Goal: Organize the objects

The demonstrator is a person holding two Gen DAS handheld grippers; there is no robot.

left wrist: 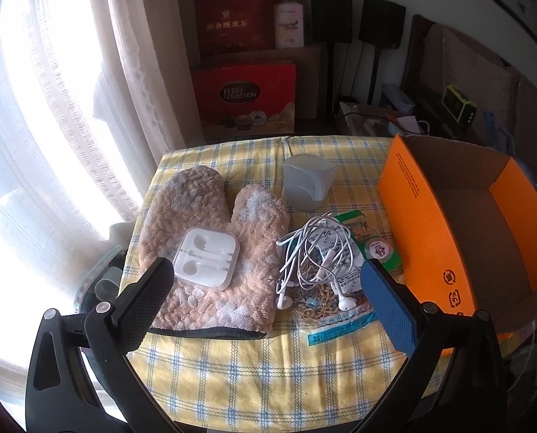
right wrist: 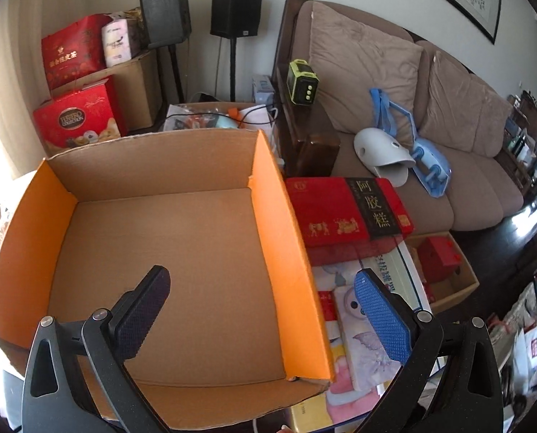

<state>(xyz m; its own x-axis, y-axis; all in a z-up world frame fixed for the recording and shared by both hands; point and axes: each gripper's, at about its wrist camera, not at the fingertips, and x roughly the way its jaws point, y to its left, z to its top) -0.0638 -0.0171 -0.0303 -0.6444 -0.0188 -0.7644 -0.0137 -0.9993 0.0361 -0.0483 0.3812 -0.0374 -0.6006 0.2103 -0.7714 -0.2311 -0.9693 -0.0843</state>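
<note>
Five loose items lie on the desk (left wrist: 232, 368), which is covered by a yellow checked cloth, to the left of an empty cardboard box (left wrist: 485, 223). The left gripper (left wrist: 264, 281) hovers above them with its fingers spread wide and holding nothing. The right gripper (right wrist: 261, 288) hangs over the cardboard box (right wrist: 160, 252), likewise spread wide and empty.

The fluffy mitten (left wrist: 203, 223) lies flat and is judged soft, light and compressible. A pinch on its cuff edge or thumb should hold, though the body will sag when lifted. A white plastic earphone case (left wrist: 207, 258) rests on top of the mitten. It appears rigid, smooth and light, so it is best gripped across its two straight sides. It should be removed before the mitten is moved, otherwise it may slide off.

The white earphones (left wrist: 315, 256) lie in a loose tangle on a printed packet (left wrist: 337, 288). The cable is thin and limp, so a grasp through the densest part of the tangle is advised, since trailing ends may snag the packet. The packet looks thin, flat and slick. It offers little edge to pinch and may need to be lifted from a corner.

The translucent plastic cup (left wrist: 308, 180) stands upright near the far edge. It is probably light and slightly flexible, so a grip across the rim wall is suitable, with moderate closing force.
</note>
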